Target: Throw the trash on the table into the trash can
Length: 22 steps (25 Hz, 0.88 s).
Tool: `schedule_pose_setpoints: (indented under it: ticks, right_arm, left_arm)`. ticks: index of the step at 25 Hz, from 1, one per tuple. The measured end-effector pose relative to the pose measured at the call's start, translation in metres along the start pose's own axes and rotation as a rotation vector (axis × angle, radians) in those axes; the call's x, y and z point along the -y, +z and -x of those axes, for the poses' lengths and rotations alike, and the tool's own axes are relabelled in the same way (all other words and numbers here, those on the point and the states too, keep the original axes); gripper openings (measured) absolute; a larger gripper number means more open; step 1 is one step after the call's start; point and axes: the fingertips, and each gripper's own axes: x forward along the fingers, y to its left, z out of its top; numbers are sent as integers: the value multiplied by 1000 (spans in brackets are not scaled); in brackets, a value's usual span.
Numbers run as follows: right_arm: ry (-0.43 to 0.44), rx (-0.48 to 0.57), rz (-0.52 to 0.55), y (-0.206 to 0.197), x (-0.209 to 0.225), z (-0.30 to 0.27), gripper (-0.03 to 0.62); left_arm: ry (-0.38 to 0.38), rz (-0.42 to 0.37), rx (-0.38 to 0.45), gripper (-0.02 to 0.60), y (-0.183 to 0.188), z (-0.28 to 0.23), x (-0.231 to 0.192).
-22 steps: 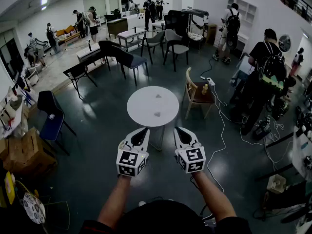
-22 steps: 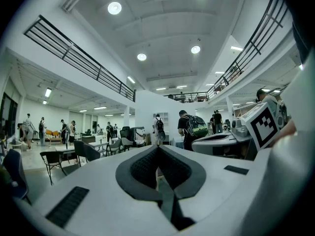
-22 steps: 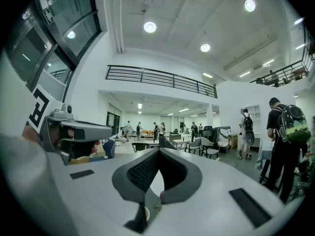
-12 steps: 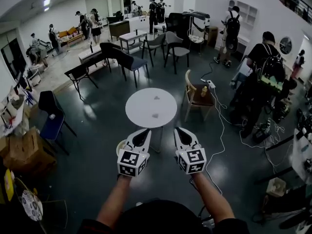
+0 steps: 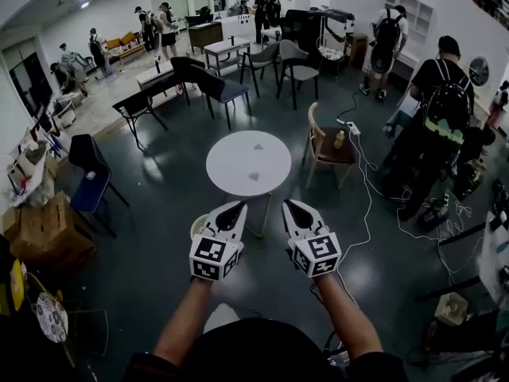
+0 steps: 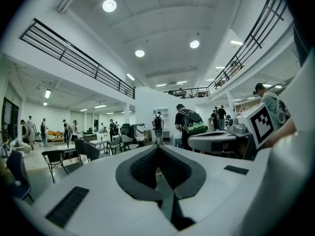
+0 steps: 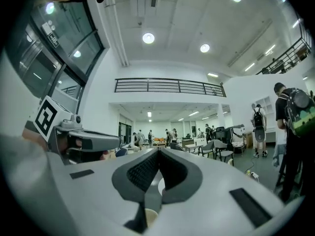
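Closing in on the round table [image 5: 231, 165], the person now stands slightly nearer than a second ago. A pale round rim, probably the trash can [image 5: 197, 226], has come into sight on the floor [image 5: 159, 237] just left of the left hand-held gripper [image 5: 236, 207]. That gripper and the right hand-held gripper [image 5: 291, 205] are both clenched on nothing and poised near the table's near edge. I judge that no pick-up has begun.

Two scraps of trash lie on the tabletop, one near [image 5: 254, 176] and one farther [image 5: 258, 146]. They are small, grey and wedge-like, and probably light. The tabletop is smooth matt white on thin legs, and the floor is dark and glossy. The grippers are white shells with dark ribbed pads [image 6: 142, 166].
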Motion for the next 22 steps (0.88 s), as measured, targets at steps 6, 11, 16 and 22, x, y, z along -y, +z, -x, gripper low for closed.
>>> schedule_pose_setpoints:
  ticks: [6,11,16,22]
  right_arm:
    - [51,-9,58,2,-5,-15,18]
    - [45,-3,40,-1,-2,-41,18]
    - [16,-20,34,-6,16,-84,18]
    - [-5,-28,19,-10,36,-151,18]
  left_arm:
    - [17,16,-12,11,-4,-13,-9]
    - [3,23,-14,11,-11,-27,-30]
    - [-13,38,-8,11,-14,-58,-63]
    - [-34,51,-3,11,-16,-103,-118]
